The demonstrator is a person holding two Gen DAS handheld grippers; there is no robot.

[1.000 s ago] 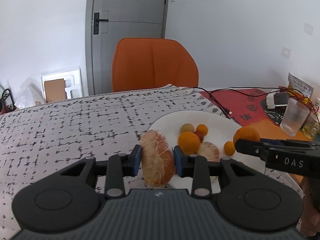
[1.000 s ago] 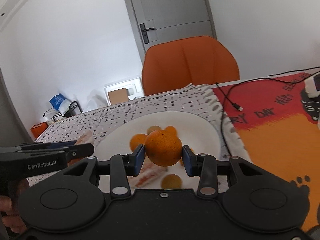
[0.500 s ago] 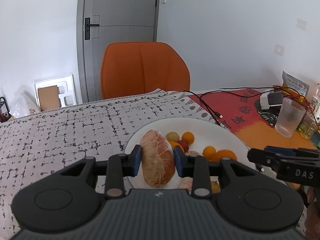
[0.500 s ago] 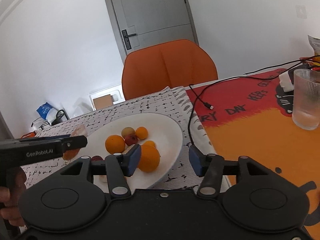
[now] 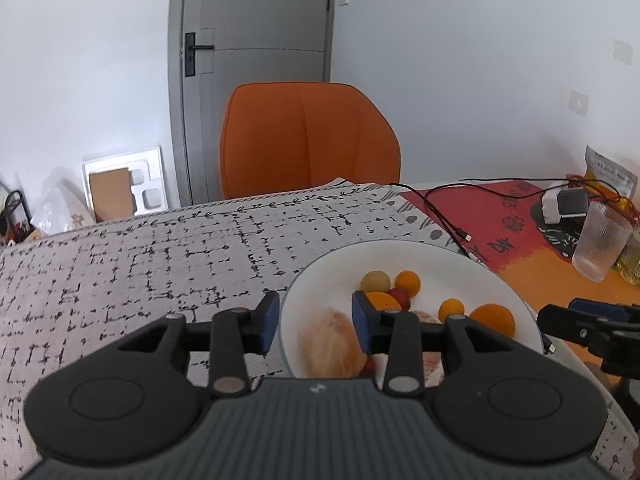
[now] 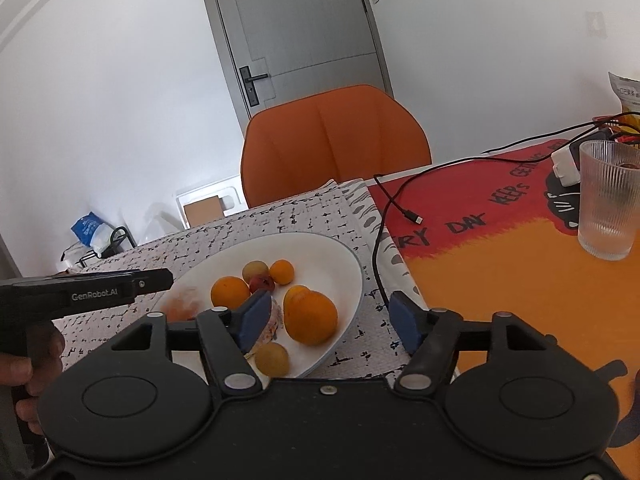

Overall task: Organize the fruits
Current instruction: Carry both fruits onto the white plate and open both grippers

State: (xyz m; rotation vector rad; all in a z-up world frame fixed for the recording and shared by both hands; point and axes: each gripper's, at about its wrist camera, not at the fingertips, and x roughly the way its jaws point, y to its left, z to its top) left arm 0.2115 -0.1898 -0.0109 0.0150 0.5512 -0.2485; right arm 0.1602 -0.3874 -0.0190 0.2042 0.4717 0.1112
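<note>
A white plate (image 5: 436, 256) (image 6: 344, 264) on the patterned cloth holds several fruits. A peeled pale citrus piece (image 5: 330, 344) lies at the plate's near left, below my open left gripper (image 5: 314, 318). A large orange (image 6: 310, 316) (image 5: 492, 318) lies near the plate's right rim. Small oranges, a red fruit (image 6: 262, 283) and yellowish round fruits (image 6: 272, 358) lie around it. My right gripper (image 6: 332, 316) is open and empty above the plate's near right edge.
A ribbed glass (image 6: 608, 200) (image 5: 600, 240) stands on the orange and red mat (image 6: 500, 280) to the right. A black cable (image 6: 384, 224) runs beside the plate. An orange chair (image 5: 308, 140) stands behind the table.
My left gripper opened and the peeled citrus piece now lies on the plate. My right gripper let go of the large orange earlier and has drawn back to the right.
</note>
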